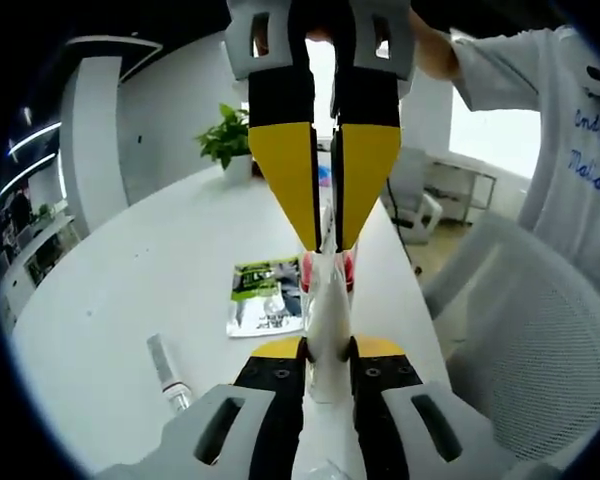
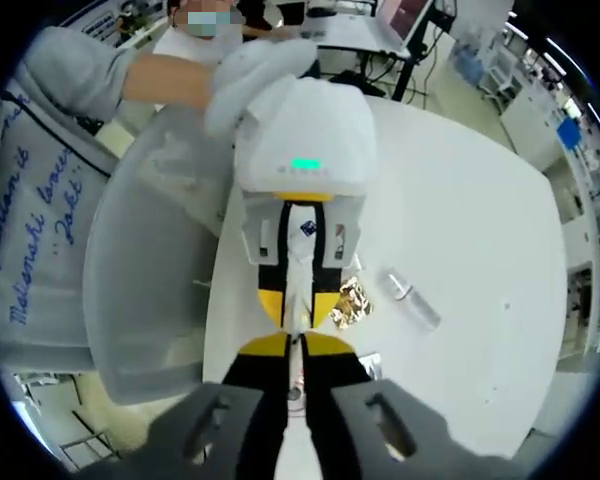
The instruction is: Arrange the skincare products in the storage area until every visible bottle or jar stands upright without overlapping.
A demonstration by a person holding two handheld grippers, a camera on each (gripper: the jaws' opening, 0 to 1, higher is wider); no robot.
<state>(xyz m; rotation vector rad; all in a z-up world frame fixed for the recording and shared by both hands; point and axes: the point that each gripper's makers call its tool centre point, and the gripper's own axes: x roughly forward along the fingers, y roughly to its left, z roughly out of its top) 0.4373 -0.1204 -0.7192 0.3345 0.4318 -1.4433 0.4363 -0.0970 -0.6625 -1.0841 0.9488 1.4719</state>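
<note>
In the left gripper view, the left gripper [image 1: 327,352] rises from the bottom edge and its 2 jaws are pressed on the sides of a white tube [image 1: 327,305] with a pink band near its far end. The right gripper [image 1: 326,240] comes down from the top of this view, and its yellow fingertips [image 1: 292,180] meet at the far end of the same tube. Both pairs of jaws are therefore clamped on the tube, which is held above the white table [image 1: 140,290]. Near the left gripper a small clear bottle [image 1: 170,372] lies on its side on the table. Just beyond it lies a flat green and white sachet [image 1: 267,295]. In the right gripper view, a gold foil packet [image 2: 348,302] lies near the clear bottle [image 2: 412,298]. Further away, a potted plant [image 1: 227,140] stands at the far edge of the table.
</note>
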